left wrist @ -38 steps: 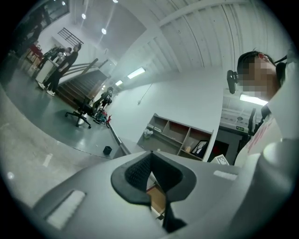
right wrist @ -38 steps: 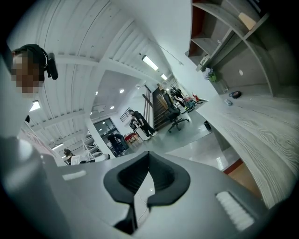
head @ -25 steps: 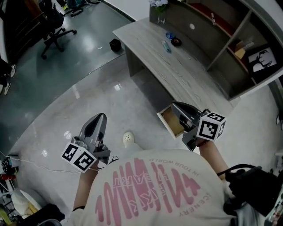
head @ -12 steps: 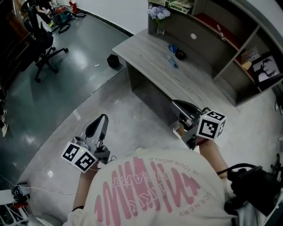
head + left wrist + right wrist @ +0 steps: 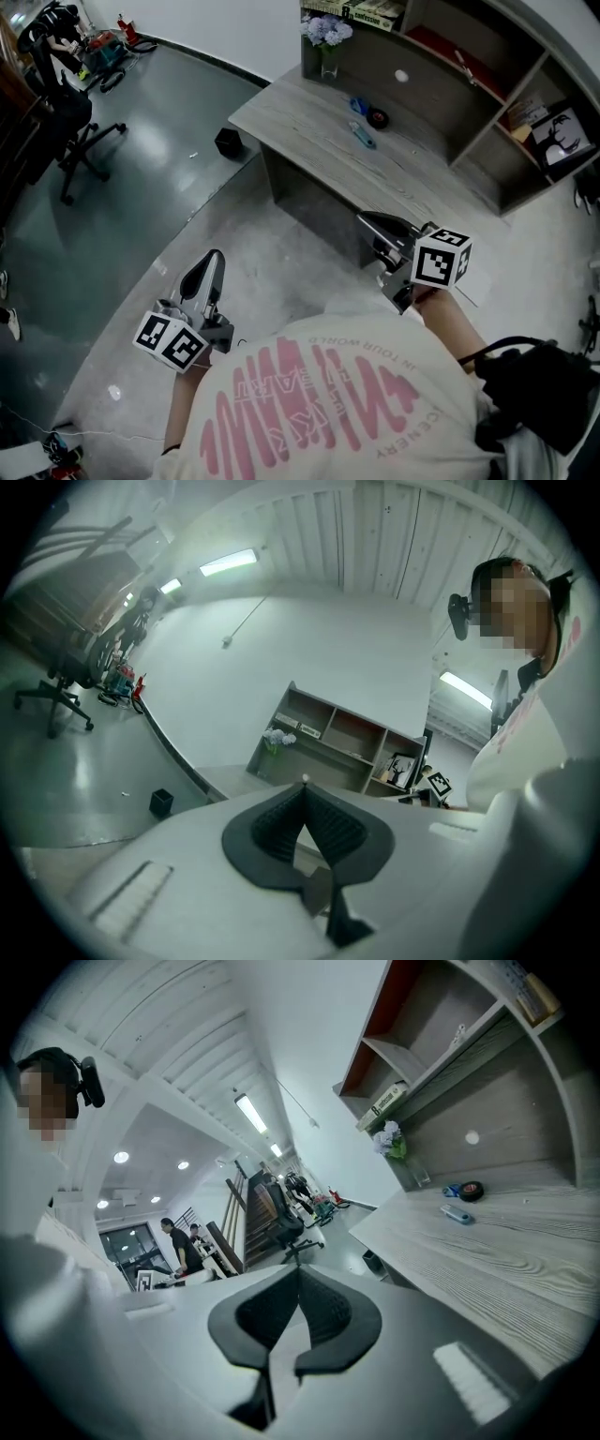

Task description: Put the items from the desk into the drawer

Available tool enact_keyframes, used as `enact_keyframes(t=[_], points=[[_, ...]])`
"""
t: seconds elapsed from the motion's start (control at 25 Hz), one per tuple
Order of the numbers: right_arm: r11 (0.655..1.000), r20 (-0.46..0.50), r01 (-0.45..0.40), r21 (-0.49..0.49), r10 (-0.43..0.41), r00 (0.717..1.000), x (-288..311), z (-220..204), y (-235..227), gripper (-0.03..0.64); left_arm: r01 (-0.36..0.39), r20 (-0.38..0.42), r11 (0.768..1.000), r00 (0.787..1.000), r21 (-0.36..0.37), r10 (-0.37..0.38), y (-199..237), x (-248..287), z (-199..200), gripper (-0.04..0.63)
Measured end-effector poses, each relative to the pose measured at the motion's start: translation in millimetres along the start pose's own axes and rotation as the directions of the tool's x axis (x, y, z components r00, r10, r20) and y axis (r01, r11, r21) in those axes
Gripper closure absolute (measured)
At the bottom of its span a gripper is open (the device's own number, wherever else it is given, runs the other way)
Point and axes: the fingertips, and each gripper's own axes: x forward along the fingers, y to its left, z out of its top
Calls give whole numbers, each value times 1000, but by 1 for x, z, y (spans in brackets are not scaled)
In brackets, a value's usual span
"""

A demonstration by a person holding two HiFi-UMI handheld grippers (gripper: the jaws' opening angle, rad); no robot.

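Three small items lie close together on the grey wood-grain desk (image 5: 300,117), upper centre of the head view: one round black roll (image 5: 377,118), one slim pale-blue bar (image 5: 364,138) and one small blue piece (image 5: 359,104). Behind them rises one open shelf unit (image 5: 469,98), and one vase of pale flowers (image 5: 325,37) stands at its end. The left gripper (image 5: 215,257) and right gripper (image 5: 366,218), smooth grey shells with ribbed black pads, are both clenched on nothing, lower frame, well apart from the items. One wheeled chair (image 5: 67,141) stands on the glossy floor (image 5: 141,187), upper left.
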Motion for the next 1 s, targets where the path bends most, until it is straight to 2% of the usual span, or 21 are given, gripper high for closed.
enact_keyframes(t=[0.2,0.36,0.44,0.68,1.0], points=[[994,-68,38,-102,-45,997,6,-3,-8,611,-25,36,999,999,-27,26,21,5,11,577],[962,-82,125,-243,-149,985,13,9,-31,611,-46,19,998,999,-31,46,32,3,10,577],[948,-70,159,-276,-185,980,16,19,-44,611,-69,18,997,997,-31,69,42,2,10,577],[922,-61,217,-320,-249,966,36,41,-81,611,-108,39,993,993,-44,110,80,17,29,577],[908,-76,306,-287,-340,937,64,66,-156,611,-87,-7,995,996,-38,87,107,79,39,577]])
